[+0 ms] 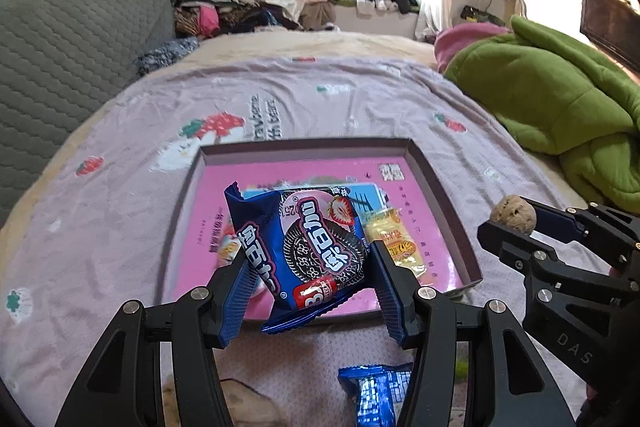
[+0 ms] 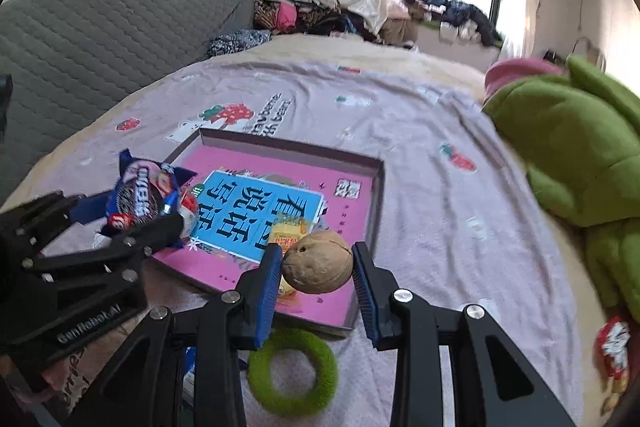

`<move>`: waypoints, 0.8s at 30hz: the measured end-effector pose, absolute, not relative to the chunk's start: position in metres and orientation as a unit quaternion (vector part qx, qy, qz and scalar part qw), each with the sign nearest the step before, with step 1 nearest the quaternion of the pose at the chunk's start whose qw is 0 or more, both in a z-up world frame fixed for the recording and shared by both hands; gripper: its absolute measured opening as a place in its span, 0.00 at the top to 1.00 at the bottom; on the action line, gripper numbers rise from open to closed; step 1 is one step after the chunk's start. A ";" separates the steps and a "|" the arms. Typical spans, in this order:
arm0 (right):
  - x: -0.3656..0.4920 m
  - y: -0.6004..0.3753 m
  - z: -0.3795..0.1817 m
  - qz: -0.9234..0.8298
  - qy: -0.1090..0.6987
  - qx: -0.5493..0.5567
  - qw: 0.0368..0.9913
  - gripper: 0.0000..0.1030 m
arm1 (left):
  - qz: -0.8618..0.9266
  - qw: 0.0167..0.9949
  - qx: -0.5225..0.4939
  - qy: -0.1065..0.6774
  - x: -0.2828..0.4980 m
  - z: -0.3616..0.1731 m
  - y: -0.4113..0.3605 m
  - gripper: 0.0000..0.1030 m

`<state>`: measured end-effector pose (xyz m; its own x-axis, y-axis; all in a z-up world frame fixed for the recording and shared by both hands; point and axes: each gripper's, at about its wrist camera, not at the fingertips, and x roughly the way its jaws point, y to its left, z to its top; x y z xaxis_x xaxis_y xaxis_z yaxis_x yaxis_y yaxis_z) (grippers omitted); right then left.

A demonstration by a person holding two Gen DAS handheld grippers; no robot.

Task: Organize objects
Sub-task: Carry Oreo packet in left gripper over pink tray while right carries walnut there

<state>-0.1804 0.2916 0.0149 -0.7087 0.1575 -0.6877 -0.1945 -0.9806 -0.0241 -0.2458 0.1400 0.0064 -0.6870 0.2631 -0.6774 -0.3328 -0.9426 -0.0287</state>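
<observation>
My left gripper (image 1: 316, 263) is shut on a blue cookie packet (image 1: 308, 247), held above the near part of a shallow pink box (image 1: 436, 183) lying on the bed. My right gripper (image 2: 316, 269) is shut on a brown walnut (image 2: 318, 261), hovering over the box's near right corner (image 2: 370, 211). Inside the box lie a blue printed sheet (image 2: 260, 211) and a small yellow sachet (image 2: 290, 233). From the left wrist view the right gripper (image 1: 508, 227) shows at right with the walnut (image 1: 514, 214); in the right wrist view the left gripper (image 2: 132, 223) holds the packet (image 2: 140, 197).
A pale purple strawberry-print sheet (image 1: 120, 227) covers the bed. A green fuzzy ring (image 2: 292, 371) and another blue packet (image 1: 376, 391) lie near me. A green blanket (image 1: 560, 99) is heaped at right, a grey quilted headboard (image 1: 60, 47) at left, and piled clothes (image 1: 224, 3) beyond.
</observation>
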 end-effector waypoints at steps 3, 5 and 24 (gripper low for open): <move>-0.190 0.295 0.006 0.921 0.022 -0.377 0.096 0.65 | 0.911 0.164 -0.372 0.063 -0.256 -0.006 0.147 0.44; -0.196 0.296 -0.002 0.918 0.015 -0.383 0.097 0.65 | 0.907 0.164 -0.381 0.069 -0.262 -0.016 0.151 0.44; -0.230 0.311 -0.056 0.892 0.009 -0.440 0.100 0.65 | 0.882 0.177 -0.423 0.107 -0.285 -0.061 0.174 0.44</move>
